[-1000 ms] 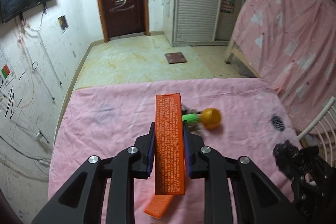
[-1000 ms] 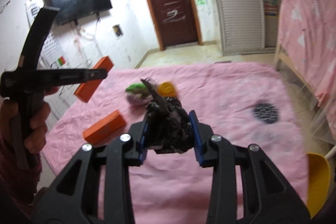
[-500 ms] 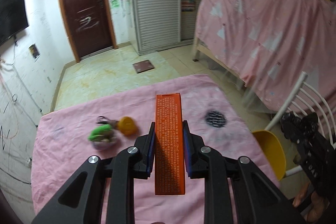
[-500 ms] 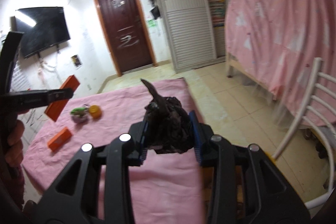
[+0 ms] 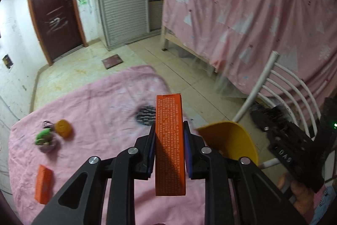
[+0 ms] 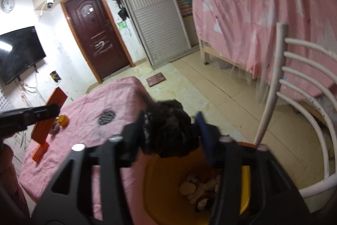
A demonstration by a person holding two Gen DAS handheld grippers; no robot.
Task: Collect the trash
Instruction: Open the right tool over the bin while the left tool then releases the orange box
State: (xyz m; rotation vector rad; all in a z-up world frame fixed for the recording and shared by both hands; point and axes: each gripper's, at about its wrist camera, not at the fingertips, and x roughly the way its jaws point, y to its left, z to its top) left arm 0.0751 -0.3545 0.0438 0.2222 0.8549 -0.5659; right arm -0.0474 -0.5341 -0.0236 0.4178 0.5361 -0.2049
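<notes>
My left gripper (image 5: 169,136) is shut on a tall orange carton (image 5: 170,140), held upright above the pink-covered table (image 5: 94,102), near its right edge. My right gripper (image 6: 170,130) holds a crumpled black bag (image 6: 168,130) right above a yellow bin (image 6: 160,193) with pale scraps inside; its jaws look wider apart than before, the bag still between them. The bin also shows in the left wrist view (image 5: 231,138). A second orange carton (image 5: 43,183), an orange cap (image 5: 62,128), a green and purple item (image 5: 45,139) and a dark round patch (image 5: 146,115) are on the table.
A white slatted chair (image 6: 294,102) stands right of the bin. A pink curtain (image 5: 252,14) hangs over a bed frame at the right. Tiled floor (image 6: 200,94) runs to a brown door (image 6: 94,35) and a white shuttered wardrobe. A television (image 6: 19,52) hangs on the left wall.
Both grippers have swung right, from over the table toward the yellow bin. The right gripper now hangs over the bin, and its jaws look wider around the black bag.
</notes>
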